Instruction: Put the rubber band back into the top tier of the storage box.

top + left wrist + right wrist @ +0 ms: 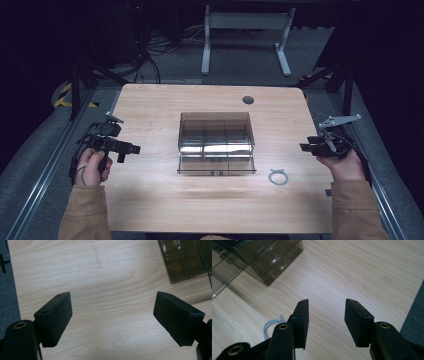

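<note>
Tabletop (150,200): light wood grain, with a dark round grommet (248,100) near its far edge at about 12 o'clock.
Organiser box (216,142): smoky transparent plastic with inner dividers, at the tabletop's centre; its front flap lies folded down flat toward 6 o'clock.
Cord loop (278,176): a small pale blue coil – at about 4 o'clock from the box, near it but apart; in the right gripper view it lies just left of the jaws.
Left gripper (131,148): held at 9 o'clock of the box, near the tabletop's left edge; jaws released, spread wide over bare wood, holding nothing.
Right gripper (306,147): held at 3 o'clock of the box, at the right edge – jaws parted, a moderate gap, nothing between them.
Hands: left hand (91,166) and right hand (345,164), each in a tan sleeve, grip the handles.
</note>
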